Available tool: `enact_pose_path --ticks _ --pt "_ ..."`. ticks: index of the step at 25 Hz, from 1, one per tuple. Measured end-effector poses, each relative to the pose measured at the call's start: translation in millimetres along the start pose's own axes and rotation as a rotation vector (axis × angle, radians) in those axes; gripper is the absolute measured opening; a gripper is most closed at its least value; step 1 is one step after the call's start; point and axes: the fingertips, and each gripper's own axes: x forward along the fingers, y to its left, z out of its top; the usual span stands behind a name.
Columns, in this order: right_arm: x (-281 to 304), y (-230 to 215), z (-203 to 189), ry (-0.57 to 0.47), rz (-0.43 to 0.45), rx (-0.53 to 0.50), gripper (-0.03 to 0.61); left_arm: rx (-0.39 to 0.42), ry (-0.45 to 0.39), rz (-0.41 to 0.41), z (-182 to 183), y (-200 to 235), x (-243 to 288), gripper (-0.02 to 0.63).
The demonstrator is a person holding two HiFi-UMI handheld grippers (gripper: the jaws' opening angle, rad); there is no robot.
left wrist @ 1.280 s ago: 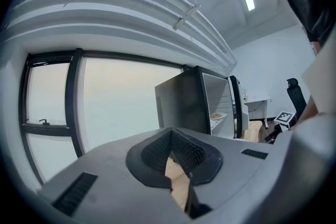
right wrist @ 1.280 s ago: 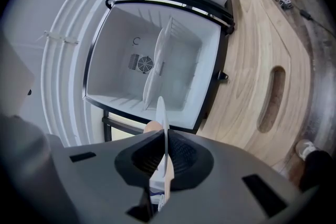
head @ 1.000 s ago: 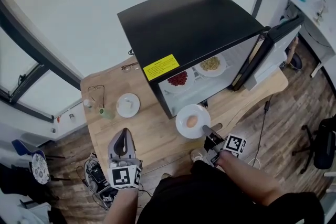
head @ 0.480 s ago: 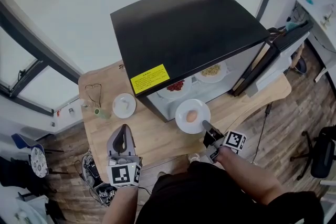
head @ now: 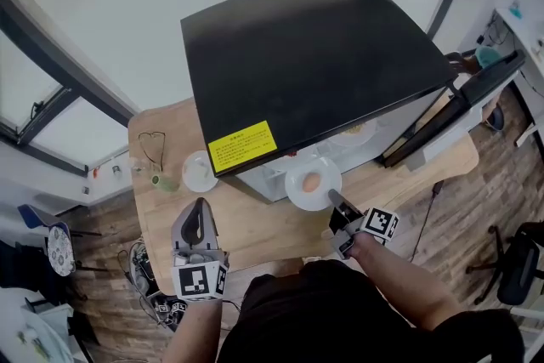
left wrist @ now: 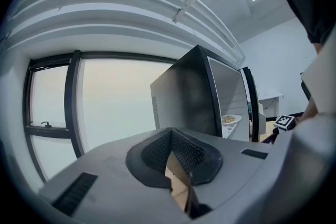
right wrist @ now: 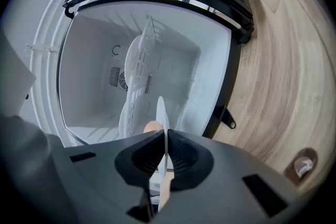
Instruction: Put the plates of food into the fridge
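Right gripper view shows my right gripper [right wrist: 163, 140] pinching the rim of the white plate [right wrist: 161, 110], at the mouth of the open fridge [right wrist: 89, 65] — it is stiff, slippery and breakable, and its round food [right wrist: 152, 126] could roll, so a firm, level rim hold seems right.

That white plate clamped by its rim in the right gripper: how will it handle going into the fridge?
Probably stiff: the plate shows no sag though the right gripper pinches only its rim. The egg lies loose on it, so it may roll if the plate tilts.
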Motion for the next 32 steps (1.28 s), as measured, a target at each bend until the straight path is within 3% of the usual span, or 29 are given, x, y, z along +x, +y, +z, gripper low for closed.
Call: enact_pose_path --ticks 7,11,20,27,32 --pt "31 1 10 0.005 0.033 0.012 0.032 0.012 0.008 0.011 0 3 11 0.005" --pt "46 -4 13 0.014 -0.005 0.010 0.032 0.018 0.021 0.025 -2 10 12 0.005" --pt "80 -9 14 0.020 -0.002 0.017 0.032 0.028 0.061 0.075 -11 35 2 0.005" --pt "100 -17 14 0.036 -0.070 -0.027 0.032 0.028 0.092 0.112 -20 51 -13 0.005" --pt "109 -20 14 0.074 -0.158 -0.127 0.031 0.029 0.103 0.140 -22 65 -25 0.005"
